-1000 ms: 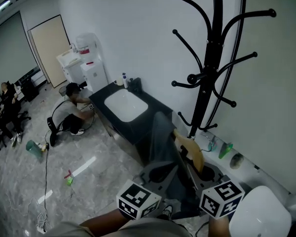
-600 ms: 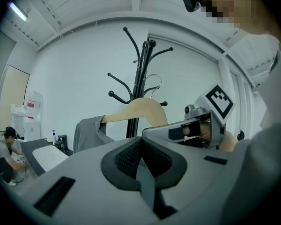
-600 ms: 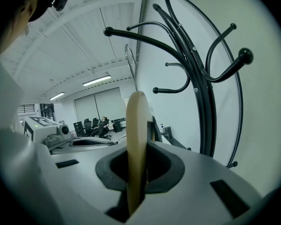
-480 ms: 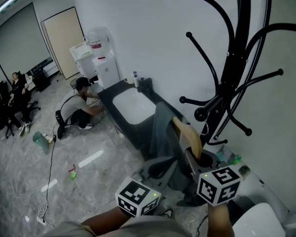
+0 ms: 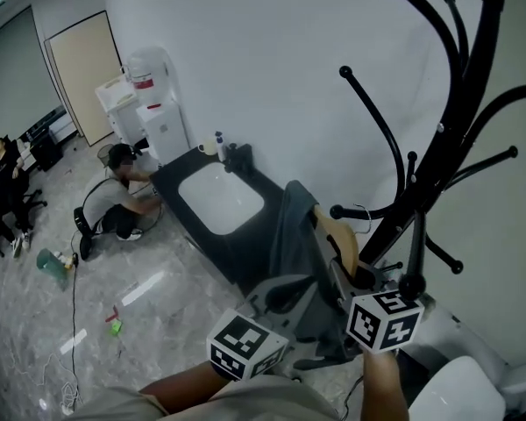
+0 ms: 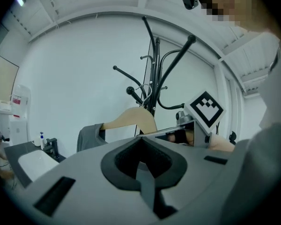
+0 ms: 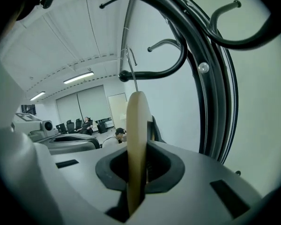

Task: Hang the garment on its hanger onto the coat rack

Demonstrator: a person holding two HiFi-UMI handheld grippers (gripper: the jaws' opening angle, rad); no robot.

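Note:
A grey garment hangs on a wooden hanger just left of the black coat rack. My right gripper is shut on the hanger's wooden body. The hanger's wire hook stands up close beside a curved rack arm; whether they touch I cannot tell. My left gripper is lower and to the left, shut on a fold of the garment. In the left gripper view the hanger and garment sit in front of the rack.
A dark counter with a white sink runs along the wall behind the garment. A person crouches by a water dispenser. A white rounded object is at the bottom right. Rack arms reach out left overhead.
The rack has grown larger and nearer in the head view. My right gripper has risen with the hanger toward the rack's arms; the left gripper stays low on the garment.

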